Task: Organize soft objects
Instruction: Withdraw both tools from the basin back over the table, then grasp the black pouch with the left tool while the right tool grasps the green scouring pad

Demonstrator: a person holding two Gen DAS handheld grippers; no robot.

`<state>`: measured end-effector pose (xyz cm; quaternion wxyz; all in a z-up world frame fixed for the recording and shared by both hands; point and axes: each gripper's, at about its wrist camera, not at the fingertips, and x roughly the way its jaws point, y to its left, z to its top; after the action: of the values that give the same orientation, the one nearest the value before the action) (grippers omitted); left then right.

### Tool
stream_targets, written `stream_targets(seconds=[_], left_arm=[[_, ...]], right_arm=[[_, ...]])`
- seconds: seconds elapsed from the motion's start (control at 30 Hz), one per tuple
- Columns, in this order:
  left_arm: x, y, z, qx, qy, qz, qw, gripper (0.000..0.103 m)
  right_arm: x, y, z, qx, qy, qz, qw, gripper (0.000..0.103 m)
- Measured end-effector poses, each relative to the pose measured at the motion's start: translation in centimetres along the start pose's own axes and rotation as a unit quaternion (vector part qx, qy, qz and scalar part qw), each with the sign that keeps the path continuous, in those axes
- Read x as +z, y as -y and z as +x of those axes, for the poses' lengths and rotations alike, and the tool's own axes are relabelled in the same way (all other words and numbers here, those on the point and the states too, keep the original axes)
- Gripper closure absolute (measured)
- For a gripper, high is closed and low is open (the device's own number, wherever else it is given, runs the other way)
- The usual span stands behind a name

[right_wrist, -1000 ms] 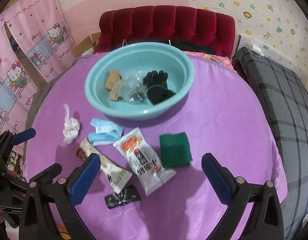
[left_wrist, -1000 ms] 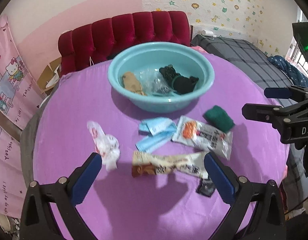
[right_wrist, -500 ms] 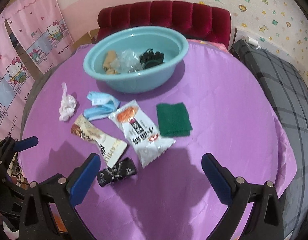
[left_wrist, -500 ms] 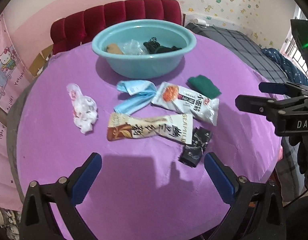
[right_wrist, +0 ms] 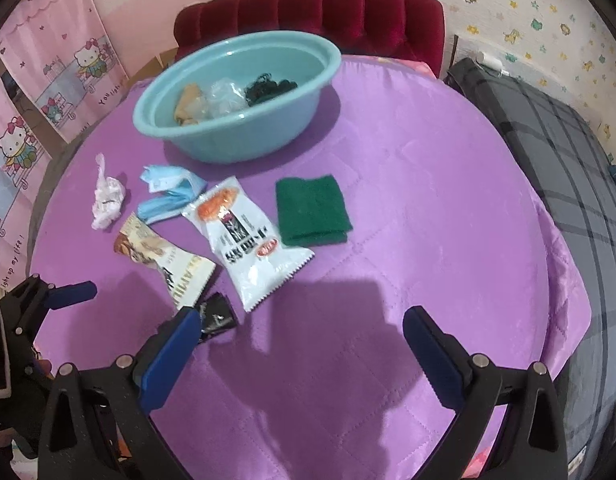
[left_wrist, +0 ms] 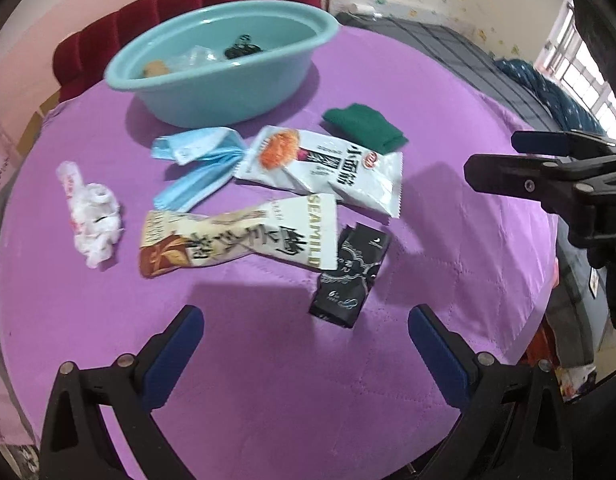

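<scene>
Purple quilted tablecloth (right_wrist: 408, 184), folded green cloth (right_wrist: 311, 210), crumpled snack packets (left_wrist: 320, 168), both grippers' fingers spread, empty

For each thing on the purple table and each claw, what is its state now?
Left claw: open, empty.
Right claw: open, empty.
Basin: upright, holds soft items.
Green cloth: folded, flat.
White snack packet: lying flat.
Black sachet: lying flat.
White plastic bag: crumpled.
</scene>
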<state>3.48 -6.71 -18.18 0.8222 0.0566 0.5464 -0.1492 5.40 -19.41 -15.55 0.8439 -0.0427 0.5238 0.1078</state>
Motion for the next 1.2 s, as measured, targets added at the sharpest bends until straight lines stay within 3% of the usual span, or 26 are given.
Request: stream_targets(seconds=[0.6,0.63,0.67,0.87,0.97,1.2], left_arm=[[2.0,3.2,6.0,0.012,-0.051,0.05,0.9974,0.002],[2.1,3.4,6.2,0.012,-0.055,0.052,0.9971,0.01],[2.3,3.7,6.4,0.012,-0.057,0.053,0.9969,0.025],[2.9,5.6,6.8,0.007,-0.058,0.063,0.9963,0.067],[2.9,6.4,6.5,0.001,-0.057,0.068,0.9961,0.078],[2.0,6.2,5.0,-0.014,-0.058,0.046,0.9971,0.079]], right_arm=[[-1.6,3.2,2.4,-0.002,-0.019,0.009,1.0,0.0],[-1.6,3.3,2.4,-0.002,-0.02,0.009,1.0,0.0],[-1.6,3.4,2.4,-0.001,-0.02,0.009,1.0,0.0],[-1.5,3.6,2.5,0.004,-0.021,0.011,1.0,0.0],[-1.6,3.4,2.5,0.006,-0.025,0.008,1.0,0.0],[-1.4,2.6,2.4,0.016,-0.027,0.005,0.999,0.0]])
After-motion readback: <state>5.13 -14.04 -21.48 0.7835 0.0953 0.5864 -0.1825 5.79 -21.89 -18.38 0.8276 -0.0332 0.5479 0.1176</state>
